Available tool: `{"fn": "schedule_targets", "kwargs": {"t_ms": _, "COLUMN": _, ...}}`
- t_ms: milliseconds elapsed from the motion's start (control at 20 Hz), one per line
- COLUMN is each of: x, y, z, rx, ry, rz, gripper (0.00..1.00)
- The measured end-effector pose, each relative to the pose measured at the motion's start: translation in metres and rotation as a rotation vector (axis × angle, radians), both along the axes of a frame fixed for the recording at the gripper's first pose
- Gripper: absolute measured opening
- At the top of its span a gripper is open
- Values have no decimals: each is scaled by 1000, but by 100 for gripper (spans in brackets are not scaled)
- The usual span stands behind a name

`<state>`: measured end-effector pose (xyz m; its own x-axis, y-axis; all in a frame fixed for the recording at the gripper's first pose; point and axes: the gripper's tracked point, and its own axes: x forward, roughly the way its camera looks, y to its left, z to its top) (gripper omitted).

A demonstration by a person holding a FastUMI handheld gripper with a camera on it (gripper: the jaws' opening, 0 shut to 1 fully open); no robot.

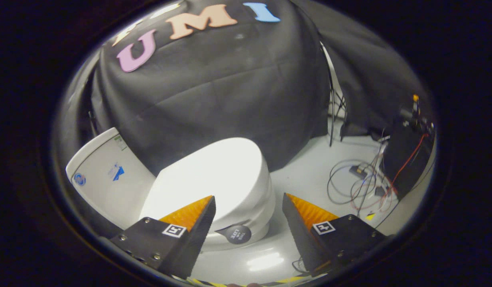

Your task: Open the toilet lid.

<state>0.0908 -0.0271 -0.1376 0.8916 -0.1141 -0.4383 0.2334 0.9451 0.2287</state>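
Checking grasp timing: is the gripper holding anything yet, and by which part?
Nothing is held. The gripper is open, jaws apart above the closed toilet lid's front edge, not touching it.

A toilet lid [218, 171] of smooth, glossy white plastic lies shut, bright with glare. The tank [106, 175] behind it looks like glazed white ceramic with a softer sheen. The booth wall [214, 87] is matt black cloth, creased and draped. The floor [306, 175] is a smooth, pale, slightly shiny surface. Thin rubbery cables [349, 187] coil on it. The gripper [248, 203] holds its ridged, textured fingers [190, 213] apart, gripping nothing; their housings look like matt hard plastic with small metal screws.
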Motion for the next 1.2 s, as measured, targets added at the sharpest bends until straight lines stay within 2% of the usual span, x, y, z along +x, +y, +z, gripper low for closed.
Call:
{"fn": "schedule_targets", "kwargs": {"t_ms": 350, "x": -3, "y": 11, "z": -53, "rx": 234, "ry": 139, "rz": -41, "gripper": 95}}
{"fn": "schedule_targets", "kwargs": {"t_ms": 450, "x": -4, "y": 27, "z": -56, "rx": 326, "ry": 157, "rz": -15, "gripper": 80}}
{"fn": "schedule_targets", "kwargs": {"t_ms": 600, "x": -1, "y": 42, "z": -57, "rx": 435, "ry": 151, "rz": 3, "gripper": 79}}
{"fn": "schedule_targets", "kwargs": {"t_ms": 650, "x": 1, "y": 39, "z": -56, "rx": 467, "ry": 136, "rz": -8, "gripper": 70}}
{"fn": "schedule_targets", "kwargs": {"t_ms": 700, "x": 1, "y": 34, "z": -59, "rx": 480, "ry": 138, "rz": -29, "gripper": 69}}
{"fn": "schedule_targets", "kwargs": {"t_ms": 800, "x": -2, "y": 24, "z": -73, "rx": 535, "ry": 153, "rz": -89, "gripper": 38}}
{"fn": "schedule_targets", "kwargs": {"t_ms": 850, "x": -1, "y": 32, "z": -72, "rx": 594, "ry": 155, "rz": -86, "gripper": 23}}
{"fn": "schedule_targets", "kwargs": {"t_ms": 950, "x": 1, "y": 40, "z": -71, "rx": 659, "ry": 139, "rz": -69, "gripper": 23}}
{"fn": "schedule_targets", "kwargs": {"t_ms": 1050, "x": 4, "y": 39, "z": -68, "rx": 652, "ry": 110, "rz": -46, "gripper": 23}}
{"fn": "schedule_targets", "kwargs": {"t_ms": 1100, "x": -1, "y": 34, "z": -64, "rx": 650, "ry": 128, "rz": -66, "gripper": 23}}
{"fn": "schedule_targets", "kwargs": {"t_ms": 1150, "x": 0, "y": 39, "z": -69, "rx": 651, "ry": 132, "rz": -59, "gripper": 4}}
{"fn": "schedule_targets", "kwargs": {"t_ms": 1200, "x": -3, "y": 40, "z": -68, "rx": 641, "ry": 136, "rz": -43, "gripper": 4}}
